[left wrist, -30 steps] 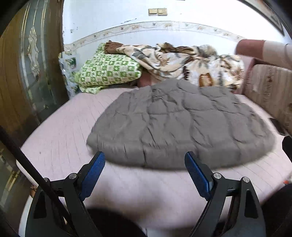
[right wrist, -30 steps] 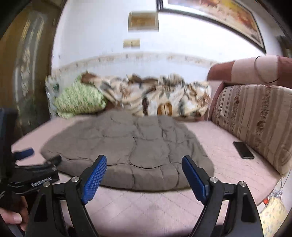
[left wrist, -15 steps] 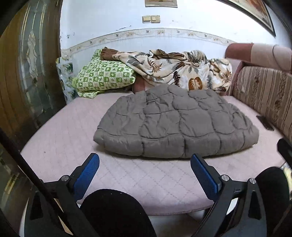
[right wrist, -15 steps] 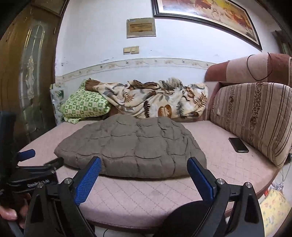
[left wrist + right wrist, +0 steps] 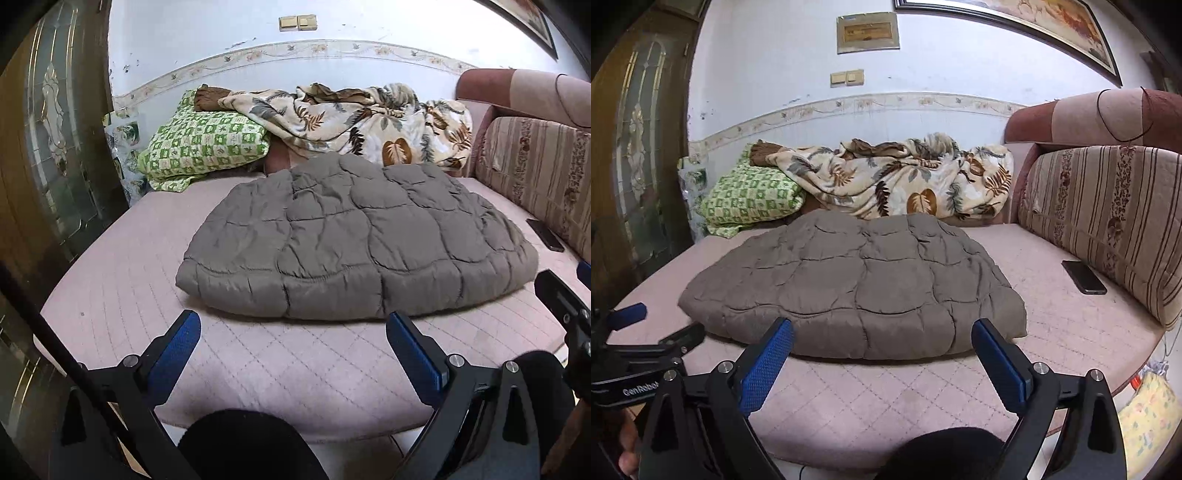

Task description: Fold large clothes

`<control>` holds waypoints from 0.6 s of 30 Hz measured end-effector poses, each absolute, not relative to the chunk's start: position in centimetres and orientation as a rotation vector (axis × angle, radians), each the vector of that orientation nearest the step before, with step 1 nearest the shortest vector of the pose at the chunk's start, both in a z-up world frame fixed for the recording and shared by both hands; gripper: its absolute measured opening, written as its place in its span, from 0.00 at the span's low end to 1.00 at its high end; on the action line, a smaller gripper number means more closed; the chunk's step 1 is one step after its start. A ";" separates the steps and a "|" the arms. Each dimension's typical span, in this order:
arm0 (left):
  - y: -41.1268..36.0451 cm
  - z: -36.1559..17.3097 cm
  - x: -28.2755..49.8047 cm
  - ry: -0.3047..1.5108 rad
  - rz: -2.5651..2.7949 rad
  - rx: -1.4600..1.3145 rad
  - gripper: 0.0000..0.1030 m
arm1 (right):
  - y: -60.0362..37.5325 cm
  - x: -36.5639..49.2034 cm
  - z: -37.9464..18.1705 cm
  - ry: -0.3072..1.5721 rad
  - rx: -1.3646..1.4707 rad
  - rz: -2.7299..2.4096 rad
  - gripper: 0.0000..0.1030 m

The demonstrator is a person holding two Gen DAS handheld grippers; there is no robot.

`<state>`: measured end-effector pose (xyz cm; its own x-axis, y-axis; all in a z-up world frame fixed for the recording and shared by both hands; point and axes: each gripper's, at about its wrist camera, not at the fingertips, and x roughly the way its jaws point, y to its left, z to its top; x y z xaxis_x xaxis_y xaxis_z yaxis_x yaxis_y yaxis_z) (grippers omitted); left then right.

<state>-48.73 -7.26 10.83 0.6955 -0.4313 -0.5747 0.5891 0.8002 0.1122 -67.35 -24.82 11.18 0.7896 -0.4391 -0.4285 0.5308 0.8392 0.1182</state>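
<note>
A large grey quilted garment (image 5: 354, 240) lies folded into a thick flat pad on the pink quilted bed (image 5: 129, 295). Its rounded near edge faces me. My left gripper (image 5: 291, 325) hovers just short of that edge, jaws wide open with nothing between them. In the right wrist view the same grey pad (image 5: 857, 280) fills the middle, and my right gripper (image 5: 882, 330) stands open and empty before its near edge. The left gripper (image 5: 657, 325) shows at the left of that view, beside the pad's left corner.
A black phone (image 5: 1084, 277) lies on the bed near a striped back cushion (image 5: 1108, 221). A green checked pillow (image 5: 207, 144) and a leaf-print blanket (image 5: 362, 122) are heaped against the far wall. A wood-and-glass door (image 5: 48, 147) stands left. A person's dark knee (image 5: 247, 443) is below.
Both grippers drew back from the grey pad's near edge, then eased slightly forward, and their jaws spread a little wider. The pad now lies still, and dark knees came into view.
</note>
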 end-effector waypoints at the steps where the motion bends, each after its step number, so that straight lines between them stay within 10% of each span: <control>1: -7.5 10.7 -48.4 0.570 -0.565 0.302 0.97 | -25.0 -67.0 11.1 0.405 0.243 -0.528 0.96; 18: -10.1 6.6 -43.8 0.733 -0.564 0.334 0.97 | -24.5 -62.2 9.1 0.478 0.169 -0.545 0.96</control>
